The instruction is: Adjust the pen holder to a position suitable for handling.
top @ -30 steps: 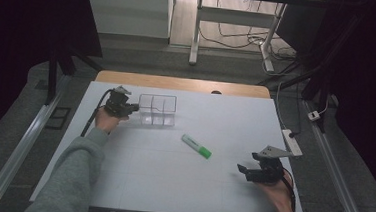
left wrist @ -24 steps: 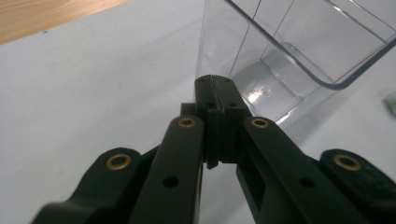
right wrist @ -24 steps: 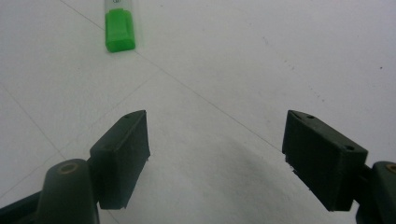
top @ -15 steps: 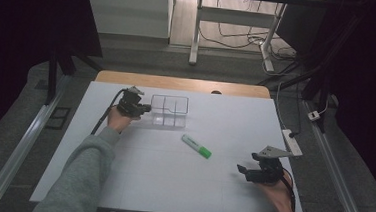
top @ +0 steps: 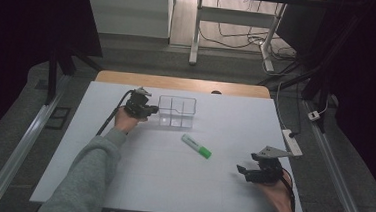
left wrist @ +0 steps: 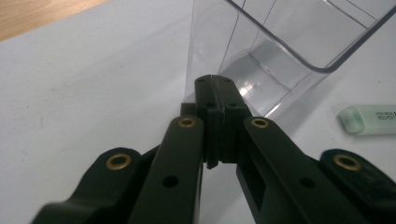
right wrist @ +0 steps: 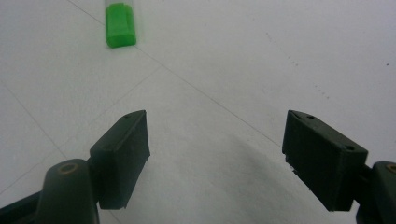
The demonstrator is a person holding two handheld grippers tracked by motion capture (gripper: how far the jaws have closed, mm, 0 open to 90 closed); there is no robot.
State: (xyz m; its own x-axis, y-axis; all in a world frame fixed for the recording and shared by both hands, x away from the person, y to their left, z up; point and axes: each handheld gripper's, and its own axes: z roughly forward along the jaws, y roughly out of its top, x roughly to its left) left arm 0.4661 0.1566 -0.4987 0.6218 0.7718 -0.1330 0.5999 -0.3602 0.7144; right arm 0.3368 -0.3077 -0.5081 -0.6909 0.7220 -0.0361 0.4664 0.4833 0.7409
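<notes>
While the left gripper (top: 145,108), jaws closed empty, touches the clear plastic divided box (top: 176,111) near the table's far edge, the green highlighter (top: 196,146) lies unplaced; right gripper (top: 245,172) open.

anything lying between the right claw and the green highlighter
Nothing: in the high view, bare white table separates the right claw from the green highlighter. The right gripper view shows the same empty stretch.

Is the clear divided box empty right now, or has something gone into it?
Empty. The clear box shows bare compartments in the high view, and the green highlighter lies on the table outside it.
</notes>
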